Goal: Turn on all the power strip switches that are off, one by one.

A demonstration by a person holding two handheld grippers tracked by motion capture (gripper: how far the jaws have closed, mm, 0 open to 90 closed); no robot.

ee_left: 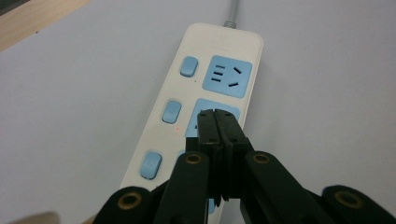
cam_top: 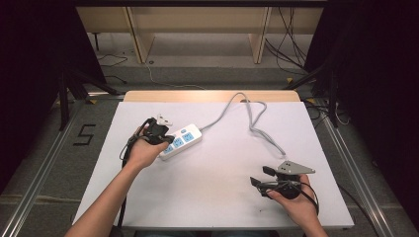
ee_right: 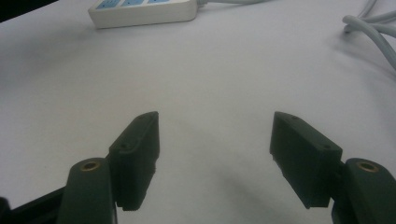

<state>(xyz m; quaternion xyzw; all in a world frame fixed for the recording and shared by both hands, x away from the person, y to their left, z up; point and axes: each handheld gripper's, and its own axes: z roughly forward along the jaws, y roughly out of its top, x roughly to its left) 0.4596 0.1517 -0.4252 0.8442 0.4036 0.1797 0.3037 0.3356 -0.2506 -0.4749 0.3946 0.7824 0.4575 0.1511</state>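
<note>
Left gripper view shows the left gripper point(ee_left: 218, 116), jaws together, tip over the middle socket of the power strip point(ee_left: 205, 84); the strip lies at ten o'clock on the table point(cam_top: 217, 197); the right gripper point(ee_right: 215, 154) waits at four, jaws apart; a hard push could skid the unheld strip.

Ahead of me a white power strip point(cam_top: 180, 141) with blue sockets lies on the white table point(cam_top: 222, 197), toward its left edge. Its grey cord point(cam_top: 257, 126) loops off to the far edge. Left of the table, a black "5" point(cam_top: 85, 134) marks the floor.
</note>
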